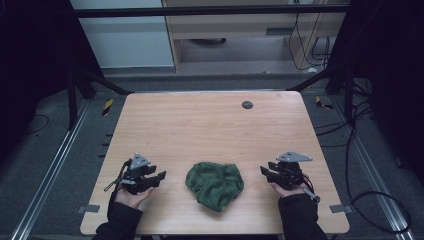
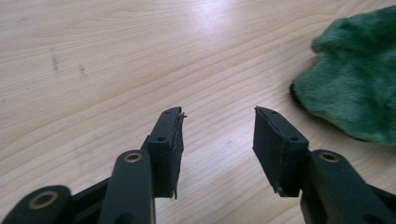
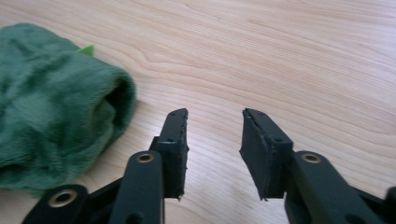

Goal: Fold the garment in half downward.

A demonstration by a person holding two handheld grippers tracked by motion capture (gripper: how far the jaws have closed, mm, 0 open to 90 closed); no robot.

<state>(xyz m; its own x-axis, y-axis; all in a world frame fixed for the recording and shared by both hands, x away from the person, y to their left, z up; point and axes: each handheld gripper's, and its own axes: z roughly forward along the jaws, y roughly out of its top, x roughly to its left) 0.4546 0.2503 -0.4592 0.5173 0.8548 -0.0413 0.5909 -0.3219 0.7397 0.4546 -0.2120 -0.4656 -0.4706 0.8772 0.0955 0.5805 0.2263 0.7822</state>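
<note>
Crumpled green cloth [image 1: 215,185] lies on the table [image 1: 200,125]; left gripper [image 1: 159,176] and right gripper [image 1: 264,171] flank it, fingers parted, empty.

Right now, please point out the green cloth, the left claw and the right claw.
green cloth [image 1: 215,184]: high view, crumpled middle.
left claw [image 1: 159,178]: high view, between its tips.
right claw [image 1: 264,171]: high view, between its tips.

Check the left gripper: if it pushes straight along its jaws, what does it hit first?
Probably bare table. In its own view the left gripper has open jaws aimed at plain wood, while the green cloth lies off to the right of that line. Depth is unclear, so it may graze the cloth's edge.
</note>
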